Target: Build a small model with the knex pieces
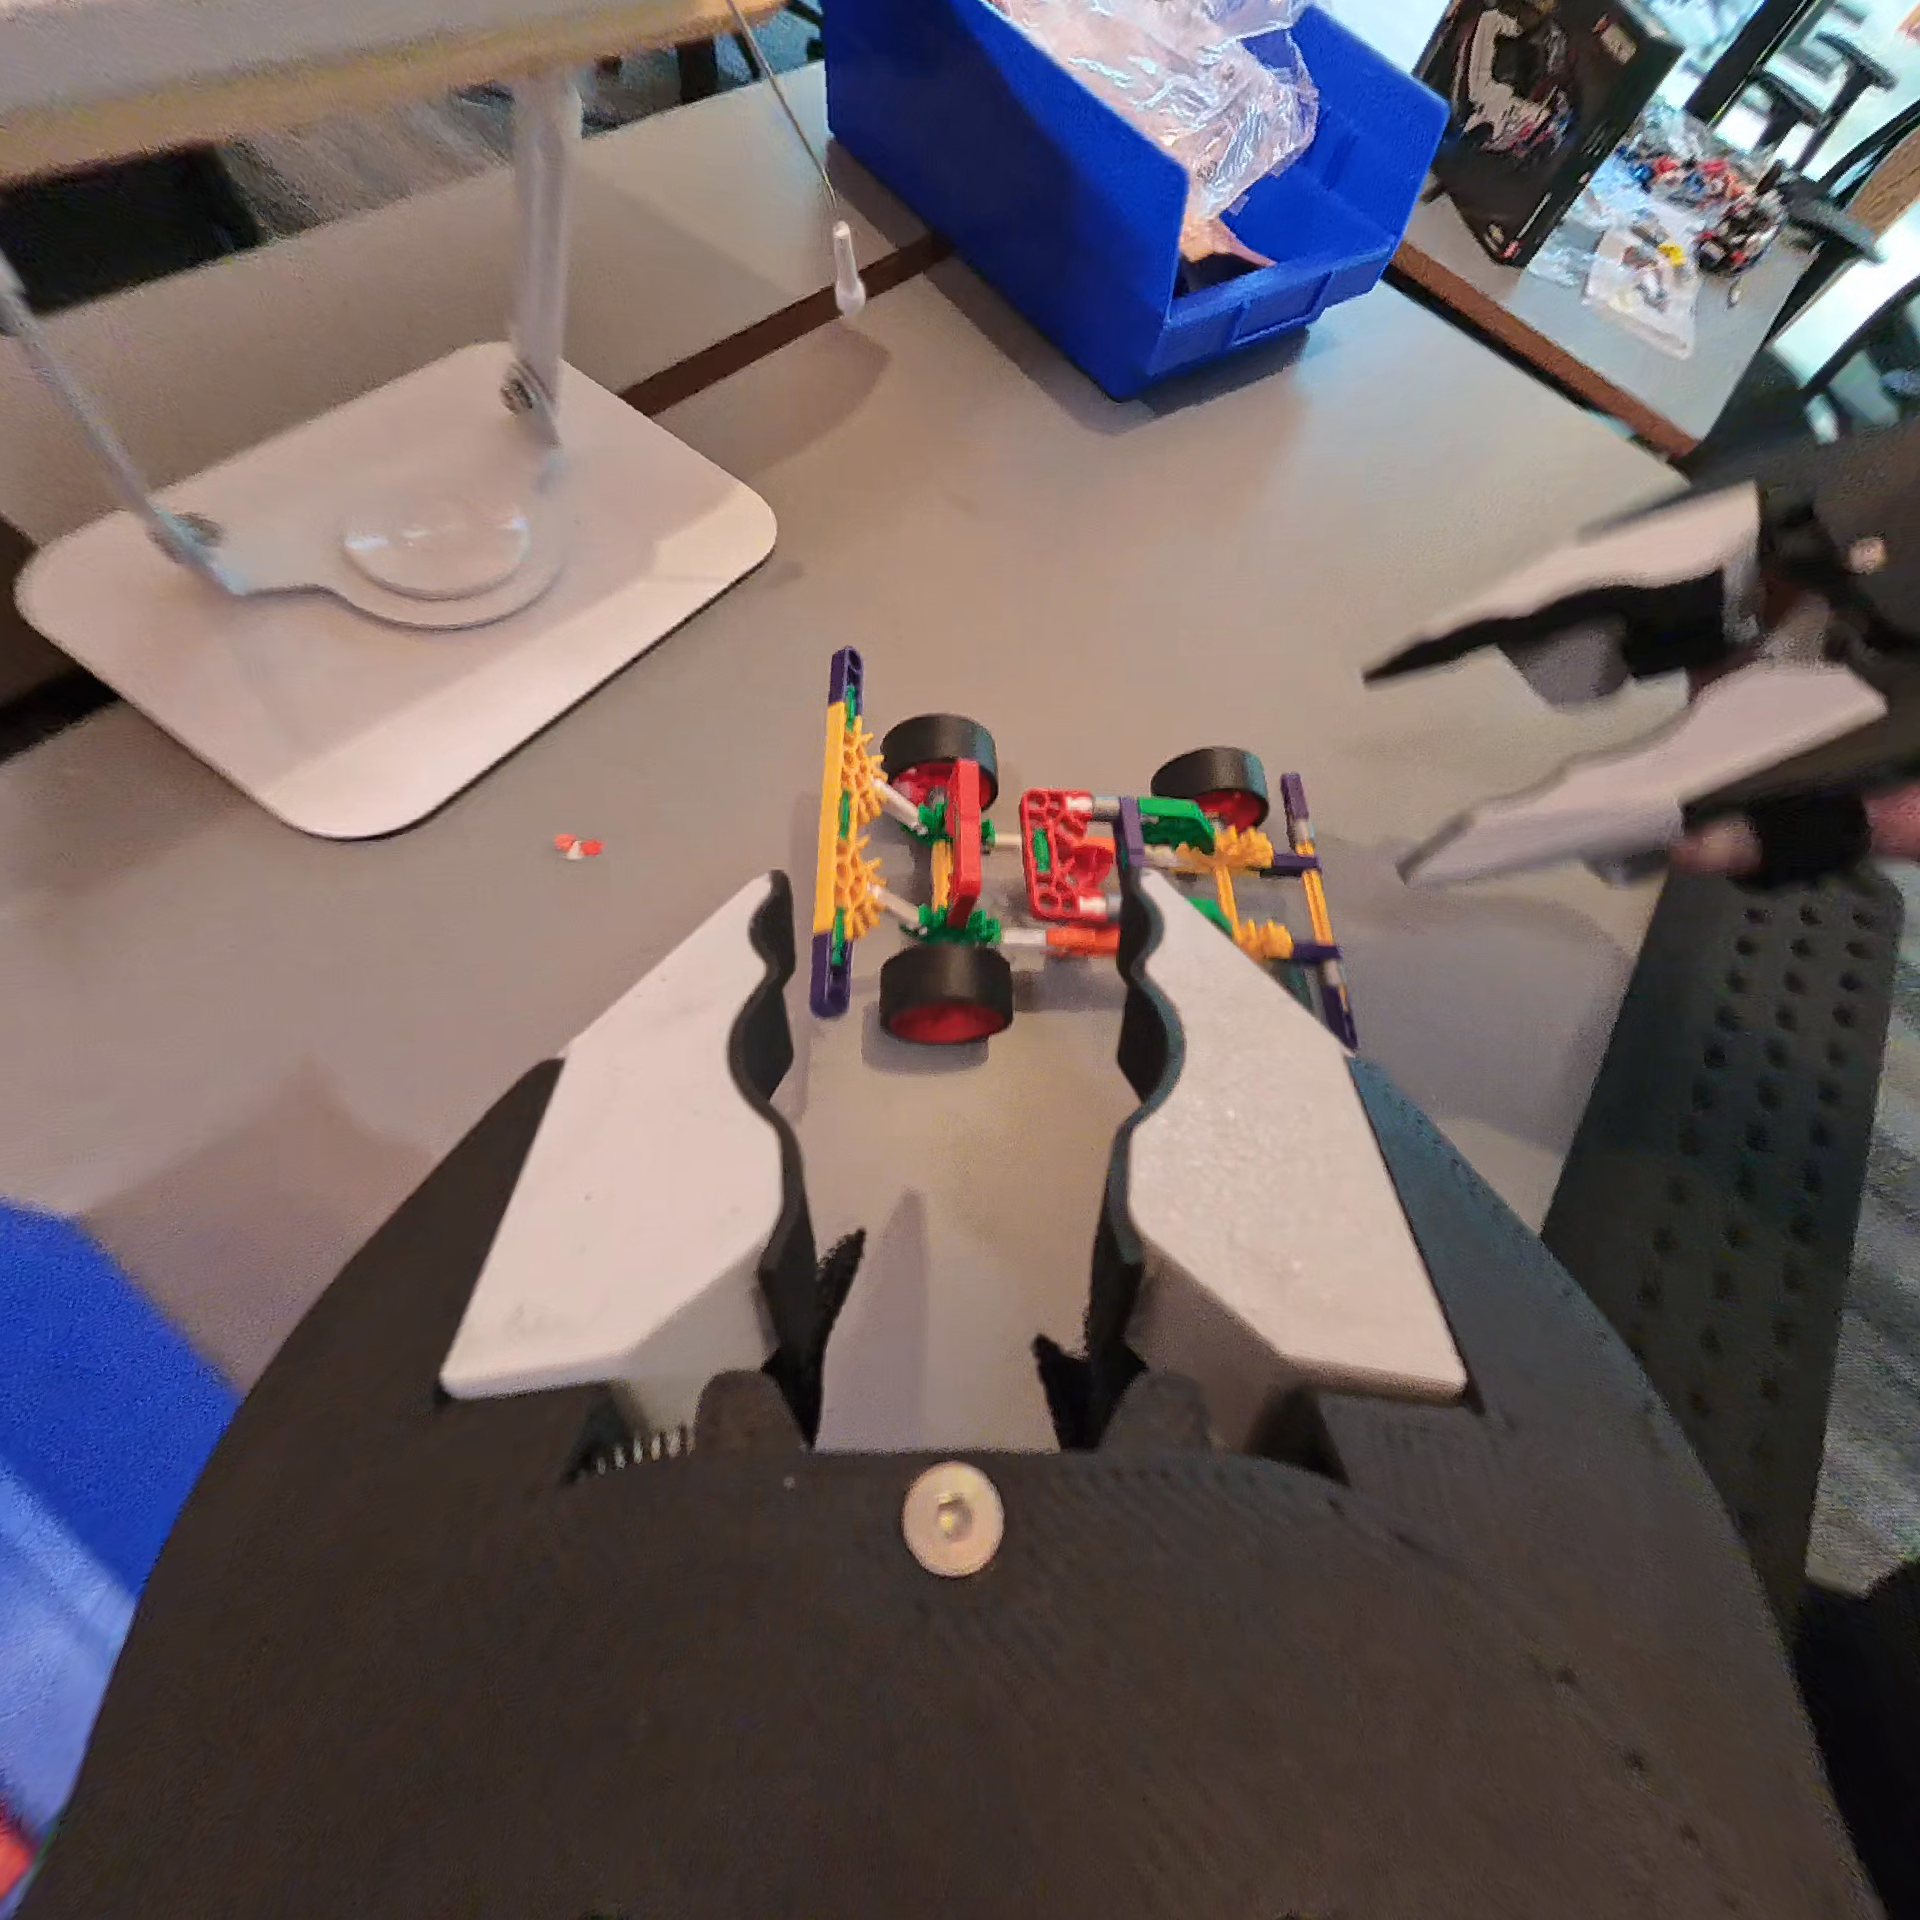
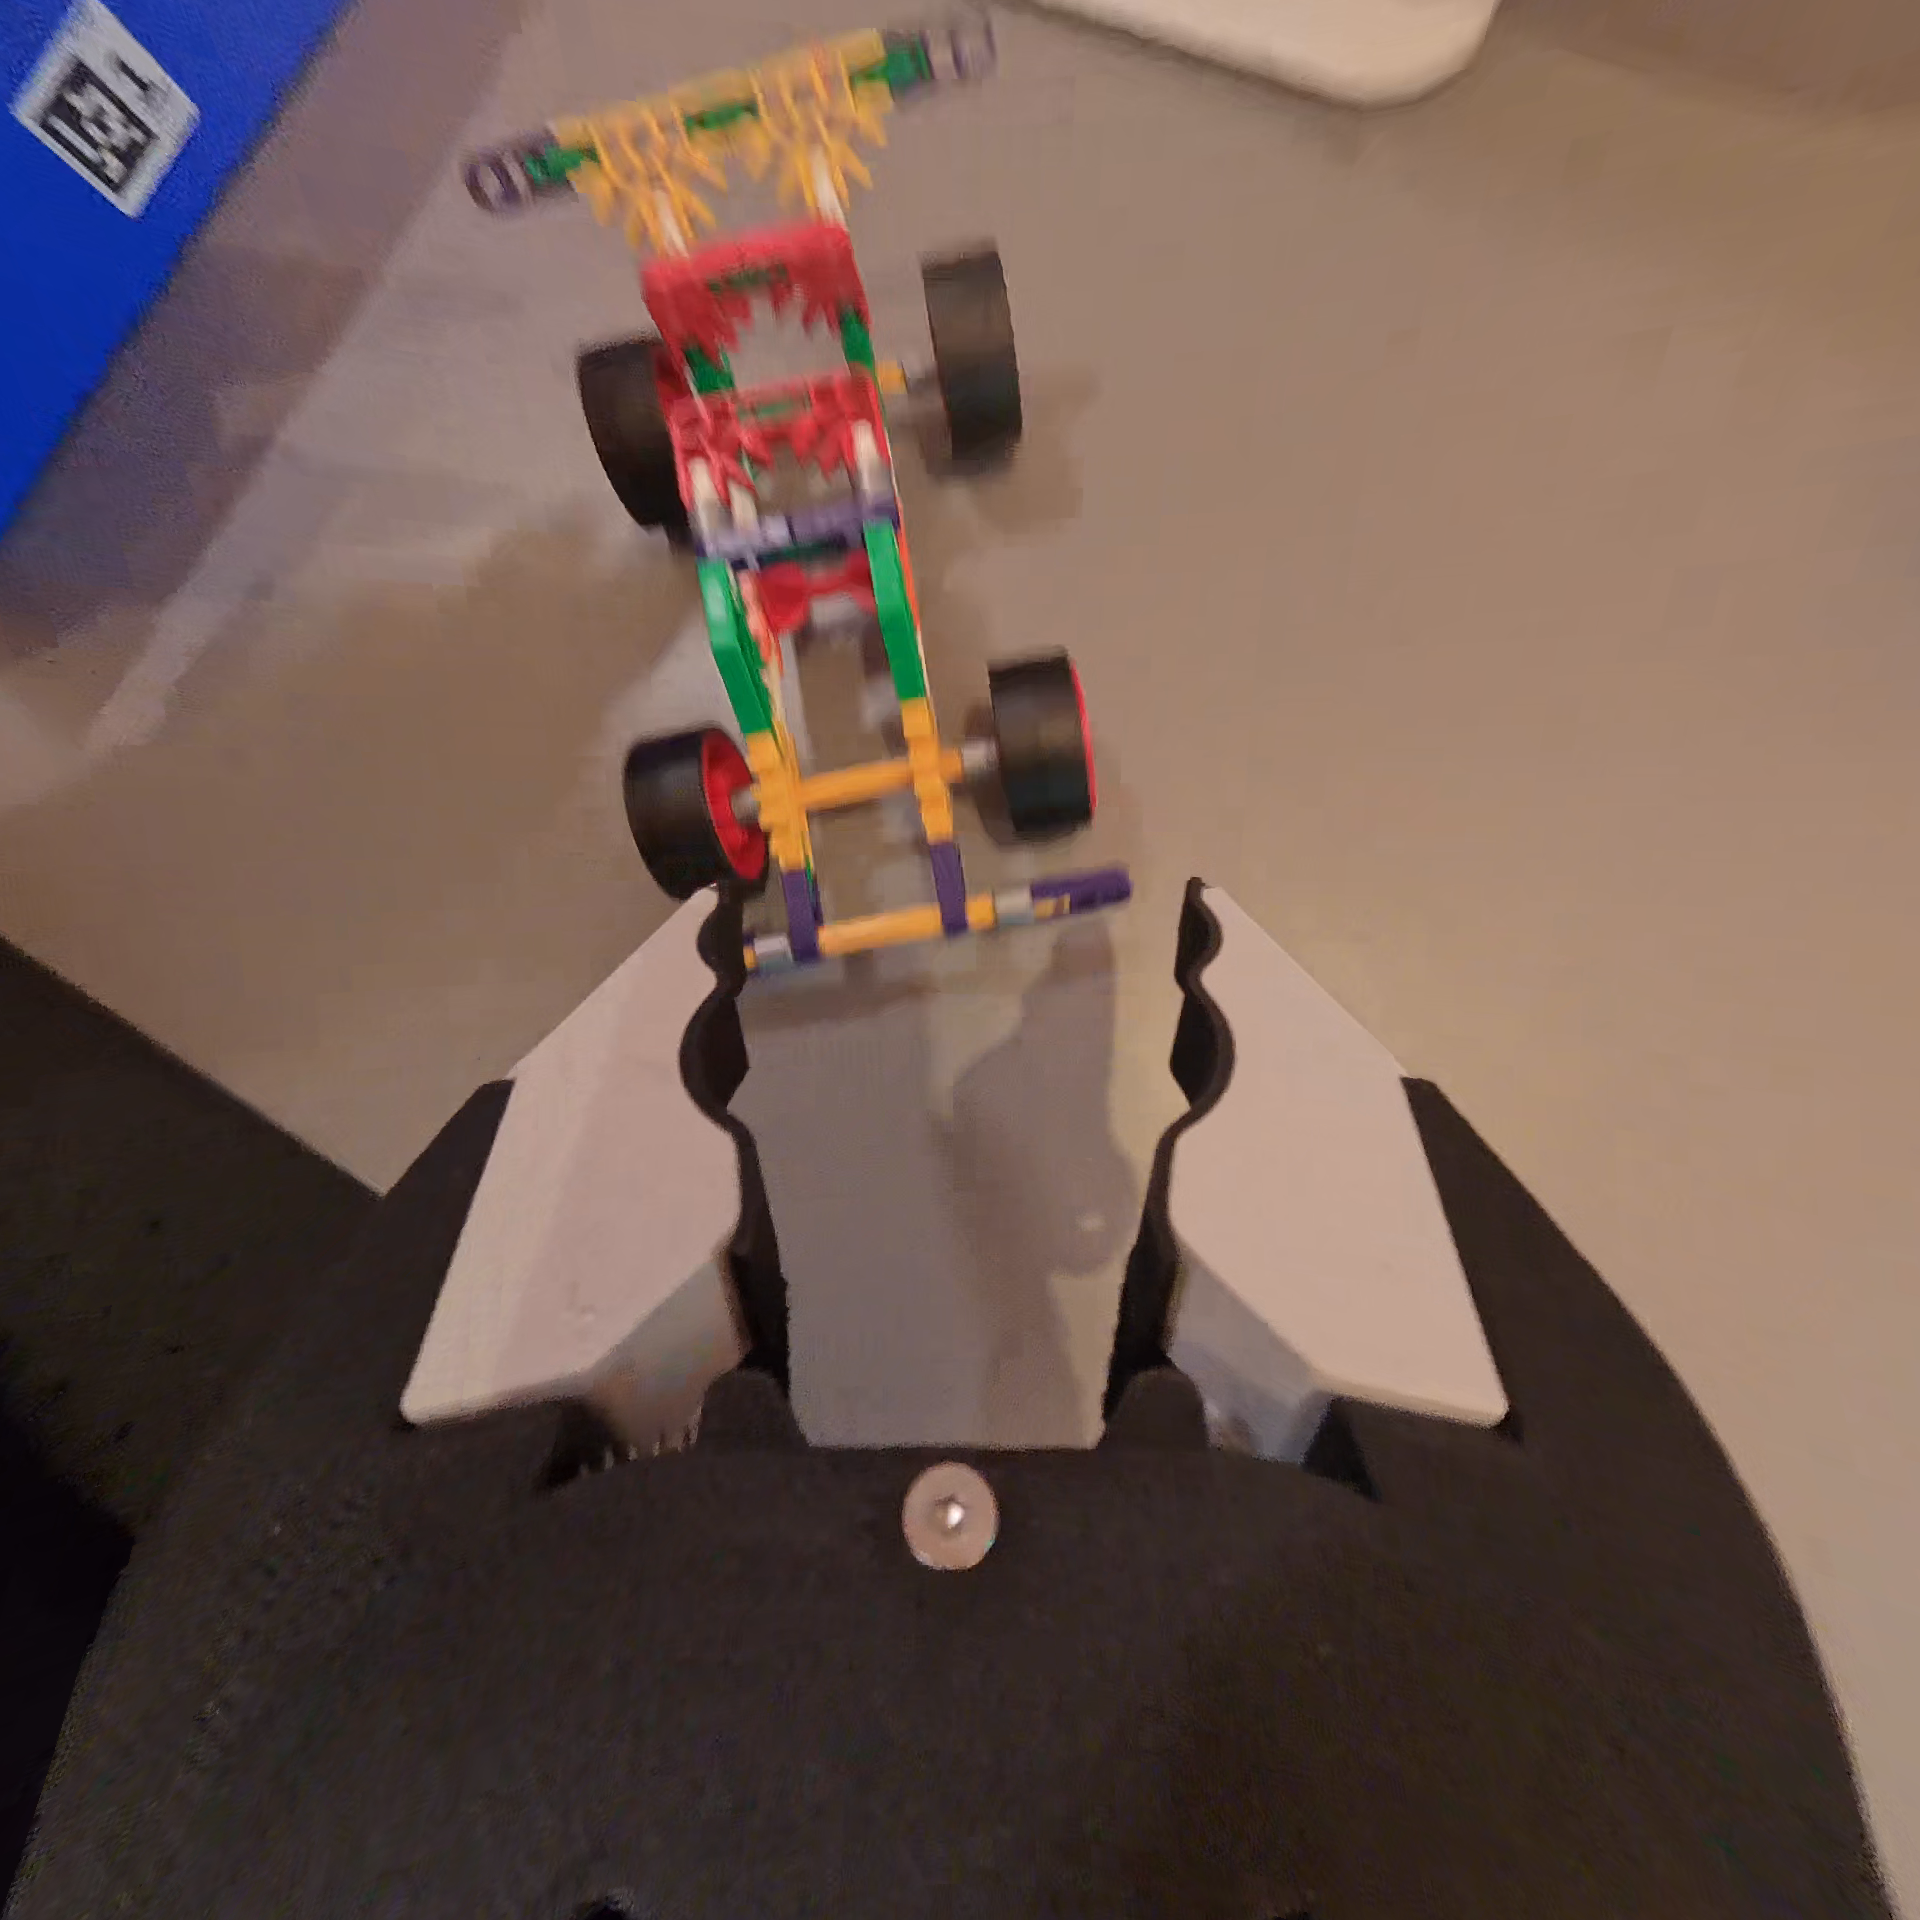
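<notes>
Your left gripper (image 1: 951, 904) has its jaws wide apart and holds nothing; the toy car (image 1: 1070, 862) stands on the grey table (image 1: 1039, 520) just past its fingertips, at 12 o'clock. Your right gripper (image 2: 956, 914) is also spread wide and empty, with the car's rear bar between its tips, and I cannot tell if they touch. At 1 o'clock in the left view sits a blue bin (image 1: 1091, 208), at 10 o'clock a white lamp base (image 1: 416, 644).
</notes>
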{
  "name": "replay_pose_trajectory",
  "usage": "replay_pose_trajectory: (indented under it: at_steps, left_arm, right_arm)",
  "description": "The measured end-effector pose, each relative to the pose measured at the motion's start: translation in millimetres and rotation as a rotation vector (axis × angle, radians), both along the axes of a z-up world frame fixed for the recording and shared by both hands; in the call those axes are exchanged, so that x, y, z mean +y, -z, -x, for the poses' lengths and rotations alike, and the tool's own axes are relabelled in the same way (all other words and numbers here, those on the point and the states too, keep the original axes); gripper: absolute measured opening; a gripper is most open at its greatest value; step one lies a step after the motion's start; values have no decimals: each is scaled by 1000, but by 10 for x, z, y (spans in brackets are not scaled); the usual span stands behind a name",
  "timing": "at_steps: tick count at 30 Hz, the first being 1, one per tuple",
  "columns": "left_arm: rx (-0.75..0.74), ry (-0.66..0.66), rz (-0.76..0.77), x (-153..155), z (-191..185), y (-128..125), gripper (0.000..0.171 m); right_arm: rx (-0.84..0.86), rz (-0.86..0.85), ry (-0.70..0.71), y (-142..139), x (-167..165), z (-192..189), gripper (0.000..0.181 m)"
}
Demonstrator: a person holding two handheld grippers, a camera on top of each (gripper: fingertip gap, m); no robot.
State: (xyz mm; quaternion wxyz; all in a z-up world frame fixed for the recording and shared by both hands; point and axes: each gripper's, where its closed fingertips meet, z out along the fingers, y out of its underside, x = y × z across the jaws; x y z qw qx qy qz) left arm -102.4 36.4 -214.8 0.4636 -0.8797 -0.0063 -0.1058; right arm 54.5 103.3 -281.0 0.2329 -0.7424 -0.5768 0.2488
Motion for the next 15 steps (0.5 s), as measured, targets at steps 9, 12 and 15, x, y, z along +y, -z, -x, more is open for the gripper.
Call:
replay_pose_trajectory:
  at_steps: [9,12,15]
  left_arm:
    - [-261,-81,178,476,73,635,48]
    - [-364,-78,221,476,-1,769,47]
    - [-432,-110,212,455,-25,796,40]
  right_arm:
    - [79,406,93,512,-329,-18,49]
    - [118,460,60,524,-316,70,38]
    - [140,473,46,513,-242,74,34]
